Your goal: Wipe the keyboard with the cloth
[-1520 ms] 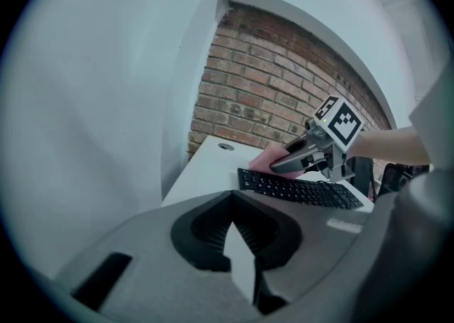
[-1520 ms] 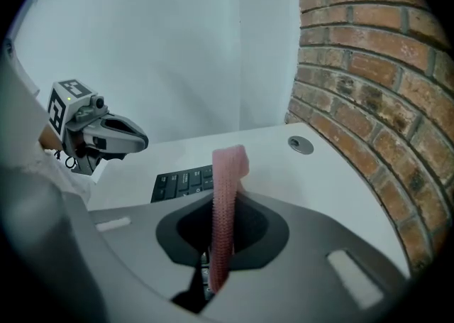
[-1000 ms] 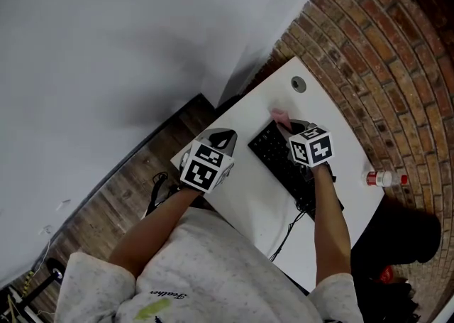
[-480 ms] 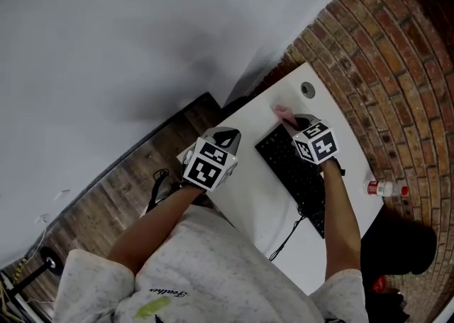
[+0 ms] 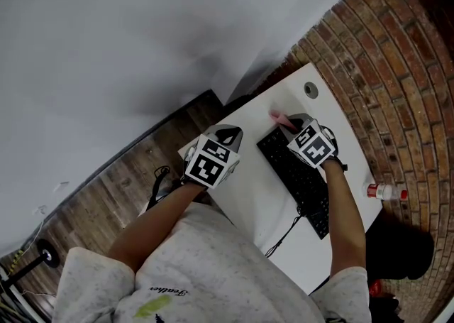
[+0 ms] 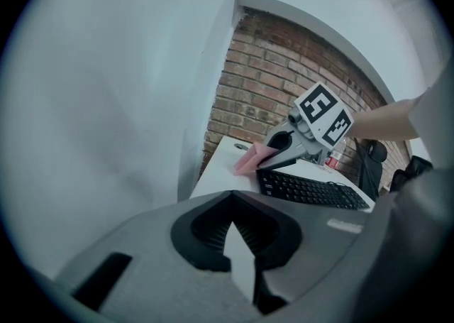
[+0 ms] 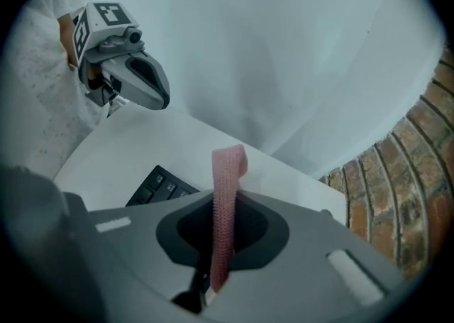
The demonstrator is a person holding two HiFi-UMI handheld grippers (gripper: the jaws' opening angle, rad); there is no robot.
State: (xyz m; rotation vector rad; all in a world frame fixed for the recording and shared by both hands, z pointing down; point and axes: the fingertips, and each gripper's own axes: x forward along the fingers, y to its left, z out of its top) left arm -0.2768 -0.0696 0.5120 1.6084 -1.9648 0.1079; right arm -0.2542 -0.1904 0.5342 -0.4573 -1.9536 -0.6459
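The right tongs (image 5: 286, 124), clenched on a pink cloth (image 5: 277, 114), hover at the 11 o'clock end of the black keyboard (image 5: 299, 178) on a white desk (image 5: 250, 188). The left tongs (image 5: 225, 134), closed on nothing, sit at the keyboard's 9 o'clock. Only a narrow fold of cloth sticks out, so a hard stroke could scrape the tongs' tips across the keys or shove the unbraced keyboard.
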